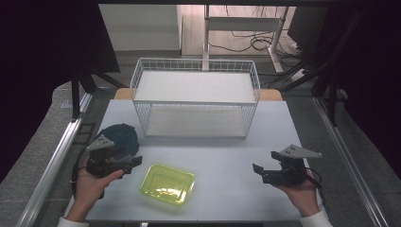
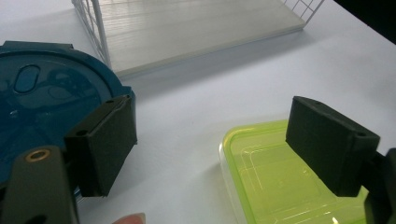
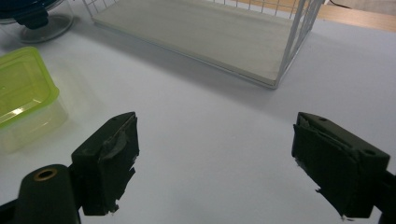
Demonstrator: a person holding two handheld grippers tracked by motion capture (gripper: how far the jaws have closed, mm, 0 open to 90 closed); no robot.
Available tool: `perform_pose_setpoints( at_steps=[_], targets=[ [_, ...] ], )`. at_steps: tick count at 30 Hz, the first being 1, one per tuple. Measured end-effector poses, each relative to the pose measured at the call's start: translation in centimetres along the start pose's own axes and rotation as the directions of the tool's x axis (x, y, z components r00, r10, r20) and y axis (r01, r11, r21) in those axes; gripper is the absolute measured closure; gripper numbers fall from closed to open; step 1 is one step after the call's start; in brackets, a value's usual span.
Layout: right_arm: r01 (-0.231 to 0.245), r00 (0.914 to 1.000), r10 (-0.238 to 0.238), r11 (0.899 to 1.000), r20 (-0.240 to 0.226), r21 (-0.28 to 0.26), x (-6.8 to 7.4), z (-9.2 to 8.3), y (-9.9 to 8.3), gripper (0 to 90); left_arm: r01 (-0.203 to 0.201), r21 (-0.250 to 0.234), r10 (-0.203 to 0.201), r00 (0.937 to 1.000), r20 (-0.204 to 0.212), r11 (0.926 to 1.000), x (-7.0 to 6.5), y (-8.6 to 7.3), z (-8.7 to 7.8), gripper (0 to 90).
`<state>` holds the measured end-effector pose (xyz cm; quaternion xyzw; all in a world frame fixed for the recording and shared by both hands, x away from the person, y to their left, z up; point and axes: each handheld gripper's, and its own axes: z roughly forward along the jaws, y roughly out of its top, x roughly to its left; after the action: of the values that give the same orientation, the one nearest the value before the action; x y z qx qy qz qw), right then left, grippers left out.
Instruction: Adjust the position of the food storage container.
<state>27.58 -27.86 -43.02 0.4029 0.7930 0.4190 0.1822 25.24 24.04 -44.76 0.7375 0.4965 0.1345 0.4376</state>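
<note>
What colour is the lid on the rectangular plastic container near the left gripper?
Translucent yellow-green lid on a clear rectangular plastic container; it shows best in the left gripper view.

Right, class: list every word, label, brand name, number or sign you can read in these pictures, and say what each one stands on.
None: no readable text shows.
Green-lidded container: the lid bears embossed lines, no letters.
Blue round lid: a moulded oval and raised shapes, nothing legible.
White wire basket: no label.
Left tool and right tool: no markings on the jaws.
</note>
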Motion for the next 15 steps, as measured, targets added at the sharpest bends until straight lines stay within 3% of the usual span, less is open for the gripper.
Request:
perform_pose_setpoints(
  at_steps=[3,9,15],
  targets=[
    [0.002,1.0000,-0.002,1.000,-0.005,-0.002,-0.08,0.13,0.00,14.9,-0.005,0.000,0.005,1.0000,-0.007,1.0000,-0.14,0.25,0.26,15.4],
    [-0.038,0.9990,0.038,0.999,-0.022,0.011,-0.35,0.23,-0.37,16.5,0.002,-0.001,-0.002,0.9999,-0.015,1.0000,-0.14,0.25,0.40,15.4],
    [-0.040,0.9992,0.040,0.999,-0.009,0.009,-0.66,-0.23,-0.41,17.0,-0.005,-0.014,0.005,1.0000,-0.008,0.9999,-0.36,0.23,0.02,15.4]
  ],
)
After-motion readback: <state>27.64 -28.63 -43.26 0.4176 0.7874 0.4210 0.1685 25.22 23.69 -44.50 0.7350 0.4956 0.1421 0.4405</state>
